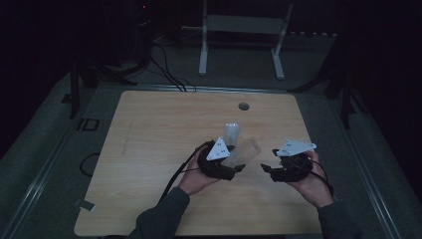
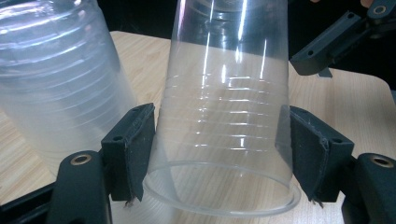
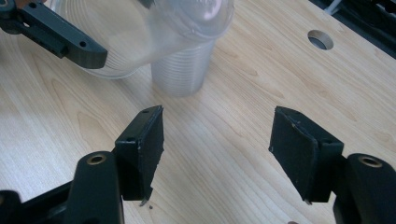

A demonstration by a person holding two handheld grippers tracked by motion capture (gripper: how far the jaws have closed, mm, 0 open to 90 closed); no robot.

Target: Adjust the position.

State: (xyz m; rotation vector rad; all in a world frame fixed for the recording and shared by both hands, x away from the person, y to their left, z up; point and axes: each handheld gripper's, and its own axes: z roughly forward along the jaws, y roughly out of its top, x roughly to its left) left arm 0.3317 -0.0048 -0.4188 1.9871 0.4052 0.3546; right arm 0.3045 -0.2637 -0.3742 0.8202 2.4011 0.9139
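Note:
My left gripper (image 1: 235,167) (image 2: 217,154) is shut on a clear plastic cup (image 1: 244,152) (image 2: 229,116), its pads (image 2: 135,144) pressing both sides near the rim. The cup lies tilted above the wooden table (image 1: 149,149). Just behind it, a stack of clear ribbed cups (image 1: 232,132) (image 2: 56,84) (image 3: 182,70) stands on the table. My right gripper (image 1: 268,167) (image 3: 217,144) hovers to the right of the held cup (image 3: 154,28), its jaws apart over bare wood with nothing between them. One jaw of the left gripper (image 3: 60,35) shows at the upper left of the right gripper view.
A round hole (image 1: 243,106) (image 3: 320,39) is cut in the table near its far edge. A white metal stand (image 1: 241,30) rises on the floor beyond the table. Cables (image 1: 169,74) run across the floor at the back left.

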